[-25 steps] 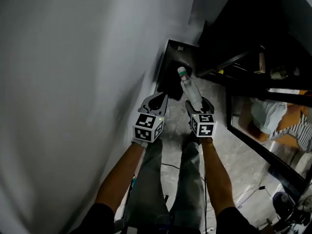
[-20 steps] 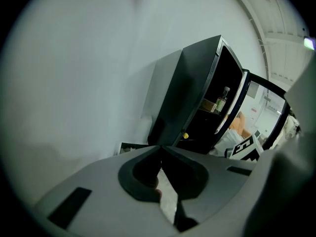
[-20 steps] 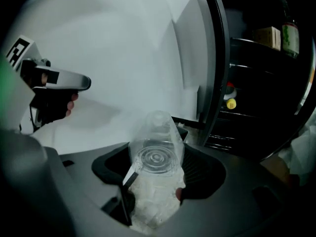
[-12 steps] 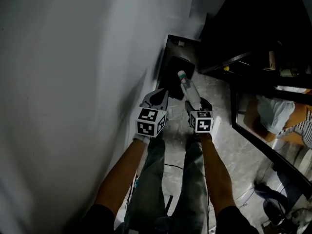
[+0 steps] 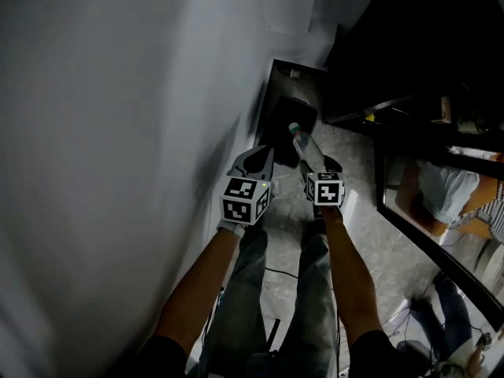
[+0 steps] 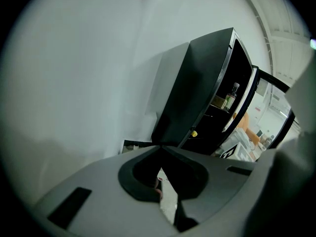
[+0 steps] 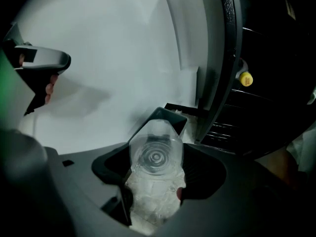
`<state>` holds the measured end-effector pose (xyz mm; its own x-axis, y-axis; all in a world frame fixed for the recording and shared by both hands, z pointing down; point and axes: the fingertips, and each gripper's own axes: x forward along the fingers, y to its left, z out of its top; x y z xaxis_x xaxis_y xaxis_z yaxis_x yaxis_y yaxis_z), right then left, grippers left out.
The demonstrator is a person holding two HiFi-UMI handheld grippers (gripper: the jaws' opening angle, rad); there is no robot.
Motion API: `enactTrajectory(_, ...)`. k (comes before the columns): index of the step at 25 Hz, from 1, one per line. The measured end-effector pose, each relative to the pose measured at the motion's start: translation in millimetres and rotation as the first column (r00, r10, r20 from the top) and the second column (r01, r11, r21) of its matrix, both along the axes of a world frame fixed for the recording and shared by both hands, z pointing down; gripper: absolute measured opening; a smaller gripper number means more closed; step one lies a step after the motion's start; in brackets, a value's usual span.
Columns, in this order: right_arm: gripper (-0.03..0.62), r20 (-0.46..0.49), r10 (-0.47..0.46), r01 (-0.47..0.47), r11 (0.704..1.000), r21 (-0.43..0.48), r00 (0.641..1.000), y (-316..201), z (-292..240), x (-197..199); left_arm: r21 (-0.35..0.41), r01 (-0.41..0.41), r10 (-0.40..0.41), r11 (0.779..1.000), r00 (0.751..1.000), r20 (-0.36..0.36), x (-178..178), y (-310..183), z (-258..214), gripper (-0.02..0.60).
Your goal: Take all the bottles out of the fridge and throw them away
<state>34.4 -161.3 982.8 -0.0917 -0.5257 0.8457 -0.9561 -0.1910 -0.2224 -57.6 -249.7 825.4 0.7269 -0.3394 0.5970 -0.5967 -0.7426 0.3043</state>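
Just right of the frame's middle, the right gripper (image 5: pixel 314 164) is clamped around a clear plastic bottle (image 5: pixel 304 145). The bottle's crinkled body sits between the jaws and its green-capped end points up-frame, over the near edge of a black bin (image 5: pixel 288 113). The bin stands on the pale floor (image 5: pixel 370 242), near the white wall (image 5: pixel 118 132). Just left of it, the left gripper (image 5: pixel 253 160) has its jaws pressed together with nothing in them. The dark fridge (image 6: pixel 197 98) stands open at the upper right, with another bottle (image 6: pixel 232 95) on a shelf inside.
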Motion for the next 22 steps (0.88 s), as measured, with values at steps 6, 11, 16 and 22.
enactTrajectory(6, 0.308, 0.021, -0.008, 0.008, 1.000, -0.014, 1.000, -32, 15, -1, 0.006, 0.013, -0.013, 1.000, 1.000, 0.005, -1, -11, 1, 0.002)
enactTrajectory(11, 0.308, 0.009, -0.036, 0.036, 0.999, 0.012, 0.999, -66, 15, -6, 0.013, 0.031, -0.031, 0.999, 0.999, 0.006, -7, -18, -3, 0.002)
enactTrajectory(16, 0.309, -0.012, -0.078, 0.078, 0.993, 0.089, 0.997, -88, 7, -14, 0.019, 0.034, -0.035, 0.999, 0.999, 0.007, -14, -19, -3, 0.002)
enactTrajectory(22, 0.311, -0.004, -0.073, 0.073, 0.991, 0.113, 0.997, -81, -6, -13, 0.016, 0.045, -0.045, 0.999, 0.999, 0.011, -17, -14, -4, 0.002)
